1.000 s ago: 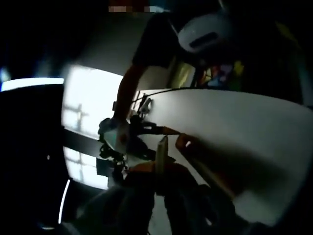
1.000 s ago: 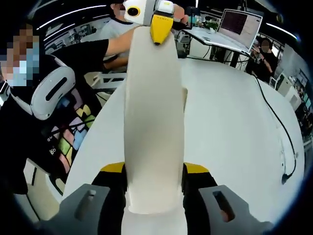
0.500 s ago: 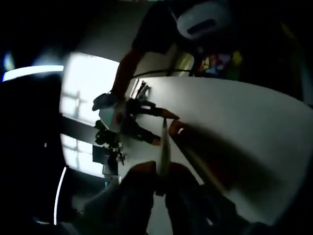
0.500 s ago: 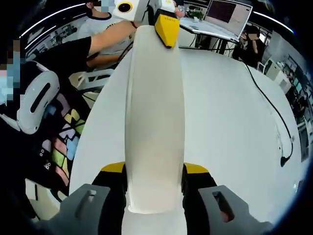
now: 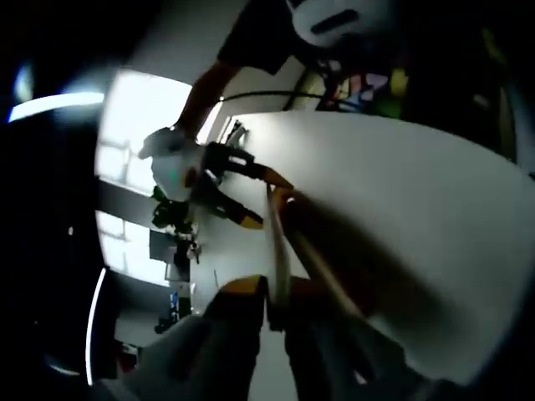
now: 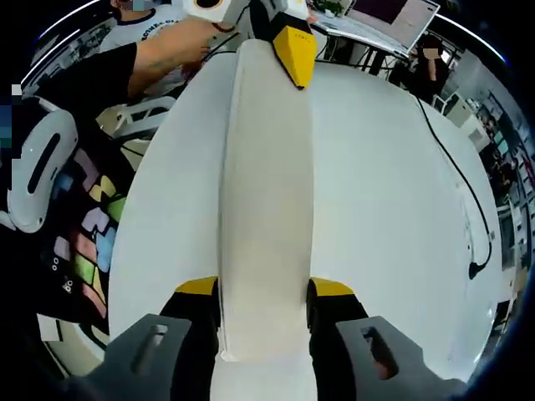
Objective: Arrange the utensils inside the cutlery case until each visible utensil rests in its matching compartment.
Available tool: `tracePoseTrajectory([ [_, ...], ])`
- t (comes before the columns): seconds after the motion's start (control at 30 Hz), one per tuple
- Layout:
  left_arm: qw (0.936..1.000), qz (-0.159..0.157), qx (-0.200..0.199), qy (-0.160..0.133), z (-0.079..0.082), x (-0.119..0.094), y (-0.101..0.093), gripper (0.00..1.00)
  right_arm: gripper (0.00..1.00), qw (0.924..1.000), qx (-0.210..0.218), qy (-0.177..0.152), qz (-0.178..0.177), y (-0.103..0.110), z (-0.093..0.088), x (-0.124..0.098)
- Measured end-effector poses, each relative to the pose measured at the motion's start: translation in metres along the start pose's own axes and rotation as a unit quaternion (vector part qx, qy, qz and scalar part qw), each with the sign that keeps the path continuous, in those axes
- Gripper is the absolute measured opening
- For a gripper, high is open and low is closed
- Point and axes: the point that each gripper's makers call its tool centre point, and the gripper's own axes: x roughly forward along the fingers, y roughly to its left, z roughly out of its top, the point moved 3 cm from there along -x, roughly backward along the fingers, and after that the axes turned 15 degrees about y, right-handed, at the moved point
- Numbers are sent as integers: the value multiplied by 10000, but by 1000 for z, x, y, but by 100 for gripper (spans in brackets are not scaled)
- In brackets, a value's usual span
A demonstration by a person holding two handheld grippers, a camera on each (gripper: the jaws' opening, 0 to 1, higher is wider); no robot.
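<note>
A long cream cutlery case (image 6: 266, 209) is clamped at its near end between the jaws of the right hand-held gripper (image 6: 264, 311), yellow pads pressed against both of its long sides. Seen from the right gripper view, the case stretches away above the white bench (image 6: 393, 209), and its far end meets the yellow jaw tip of the left hand-held gripper (image 6: 294, 52), which comes in from the top of the view. A person's bare forearm (image 6: 171, 54) reaches toward that far end. A black cable (image 6: 456, 180) trails over the bench's right side, and a laptop (image 6: 393, 15) sits open at the bench's far edge. At the left, a white headset (image 6: 38, 171) hangs against dark clothing above a patch of coloured squares (image 6: 88, 238).

The left gripper view is dark and tilted. There the left hand-held gripper (image 5: 272, 296) closes on the case (image 5: 277, 242), seen edge-on as a thin pale strip running up from between the jaws. Beyond it, the right hand-held gripper (image 5: 242, 196) shows with orange-yellow jaw tips spread at the case's other end, held in a gloved hand (image 5: 171, 163). The white bench (image 5: 401, 217) sweeps across the right of this view. No utensils can be made out on the case from either angle.
</note>
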Motion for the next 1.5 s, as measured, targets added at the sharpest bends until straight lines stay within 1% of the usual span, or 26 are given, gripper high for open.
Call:
tracePoseTrajectory([
  [0.13,10000,50,-54,-46,-2,2,-3,6,39,10000,23,25,-37,1,-1,-2],
  [0.2,9998,121,-135,-75,-5,0,-2,5,37,9999,-56,15,-133,2,0,-6],
  [0.4,9991,279,-266,-192,-7,-2,-3,4,36,9995,-237,-35,-211,7,1,-13],
  [0.5,9986,330,-314,-256,-17,-9,-5,4,37,9993,-265,-55,-239,10,0,-15],
  [0.57,9984,345,-341,-279,-24,-11,-7,4,34,9991,-333,-64,-243,11,-2,-17],
  [0.7,9986,330,-319,-267,-35,-13,-14,4,34,9991,-315,-209,-168,13,-2,-20],
  [0.83,9986,347,-298,-259,-40,-14,-17,4,37,9993,-190,-309,-133,12,1,-21],
  [0.93,9986,355,-291,-260,-43,-16,-18,4,37,9986,-119,-507,53,17,6,-22],
  [1.0,9984,394,-304,-259,-43,-16,-18,4,39,9983,-31,-569,114,18,9,-23],
  [1.03,9973,514,-424,-319,-42,-17,-15,3,39,9980,-25,-624,28,18,10,-24],
  [1.1,9939,567,-775,-543,-40,-21,-12,3,39,9982,-173,-554,-182,17,10,-26],
  [1.13,9946,584,-701,-498,-42,-21,-11,3,39,9979,-203,-551,-272,17,10,-27],
  [1.17,9944,604,-723,-470,-42,-21,-11,3,39,9976,-206,-576,-327,18,10,-28],
  [1.23,9942,620,-762,-435,-42,-19,-11,3,40,9974,-197,-618,-321,20,11,-30],
  [1.27,9940,615,-776,-475,-42,-20,-11,3,40,9975,-189,-609,-297,21,10,-30],
  [1.3,9942,598,-734,-519,-39,-20,-12,3,43,9976,-213,-588,-299,21,9,-30],
  [1.37,9950,627,-603,-491,-36,-20,-12,3,46,9975,-250,-580,-323,19,7,-30],
  [1.5,9947,724,-488,-547,-29,-25,-7,3,54,9975,-122,-684,-106,17,6,-29],
])
